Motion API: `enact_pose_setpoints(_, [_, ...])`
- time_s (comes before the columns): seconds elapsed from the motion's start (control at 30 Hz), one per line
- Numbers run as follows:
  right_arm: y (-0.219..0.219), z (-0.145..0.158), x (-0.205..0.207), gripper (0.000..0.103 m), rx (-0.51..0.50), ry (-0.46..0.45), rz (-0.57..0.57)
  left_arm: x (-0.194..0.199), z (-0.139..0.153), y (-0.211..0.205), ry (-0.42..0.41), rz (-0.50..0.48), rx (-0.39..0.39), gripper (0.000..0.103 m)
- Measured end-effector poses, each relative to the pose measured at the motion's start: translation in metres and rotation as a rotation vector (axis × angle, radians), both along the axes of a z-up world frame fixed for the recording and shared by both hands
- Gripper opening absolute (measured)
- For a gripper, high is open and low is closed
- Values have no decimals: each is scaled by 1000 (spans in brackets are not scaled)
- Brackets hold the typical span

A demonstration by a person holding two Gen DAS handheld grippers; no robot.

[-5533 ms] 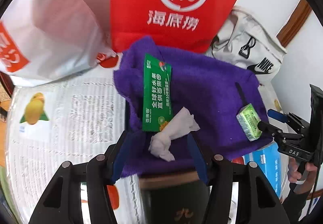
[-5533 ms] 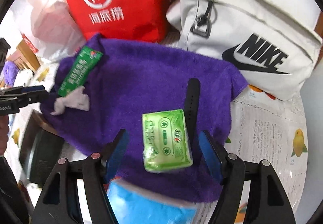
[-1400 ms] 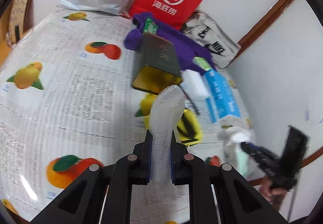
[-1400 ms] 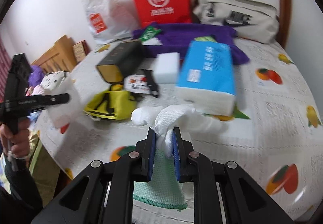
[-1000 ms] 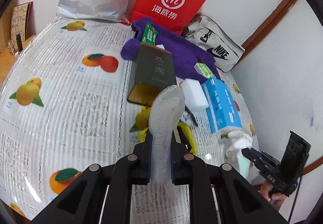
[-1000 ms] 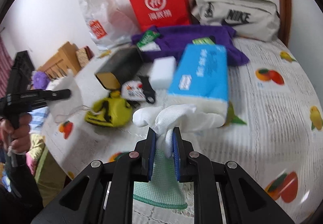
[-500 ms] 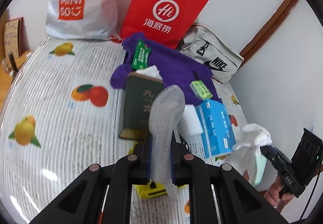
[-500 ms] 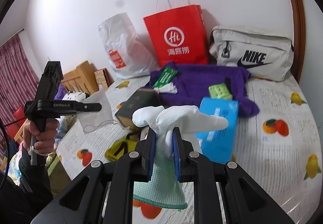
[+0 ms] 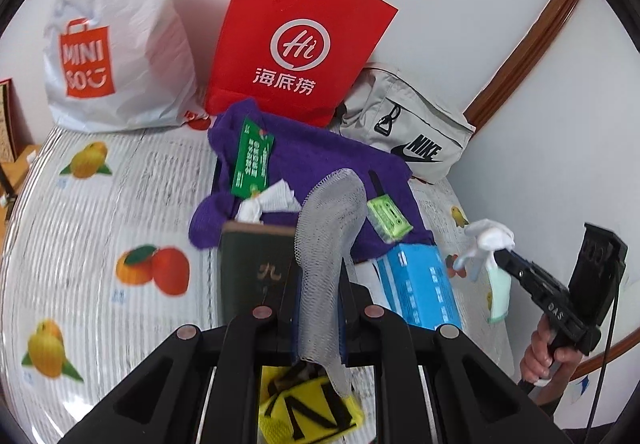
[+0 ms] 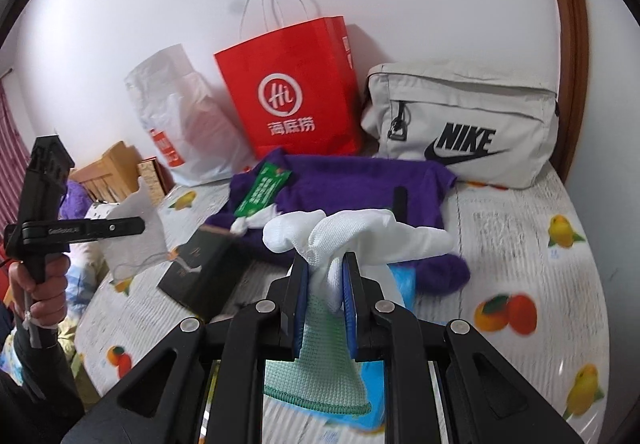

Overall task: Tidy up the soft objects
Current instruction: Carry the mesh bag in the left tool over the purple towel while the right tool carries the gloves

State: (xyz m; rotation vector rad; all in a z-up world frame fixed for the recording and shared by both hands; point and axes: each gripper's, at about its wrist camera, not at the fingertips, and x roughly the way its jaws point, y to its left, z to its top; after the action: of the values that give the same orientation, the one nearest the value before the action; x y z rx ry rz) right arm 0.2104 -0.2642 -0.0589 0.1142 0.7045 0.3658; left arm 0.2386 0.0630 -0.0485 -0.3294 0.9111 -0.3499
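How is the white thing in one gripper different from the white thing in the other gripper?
The left gripper holds a mesh bag: see-through netting, greyish, with a loose string. The right gripper holds a white glove: solid knit with a green cuff.

The mesh bag stands up as one flat piece; the glove flops sideways, its fingers drooping over the jaws.

Both are soft, pale, and pinched tight above the table.

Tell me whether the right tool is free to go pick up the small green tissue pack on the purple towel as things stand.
Probably not. The right tool is shut on the white glove, so it has no free grip. The green tissue pack itself lies uncovered on the purple towel, so only the glove stands in the way.
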Motion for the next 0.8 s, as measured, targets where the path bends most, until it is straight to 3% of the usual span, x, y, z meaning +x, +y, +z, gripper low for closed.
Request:
enact_pose_setpoints(0.3, [11, 0, 74, 16, -75, -17, -5, 53, -12, 1, 36, -12, -10, 13])
enact_pose_setpoints(0.8, [14, -46, 173, 16, -130, 107, -17, 119, -40, -1, 113, -34, -30, 13])
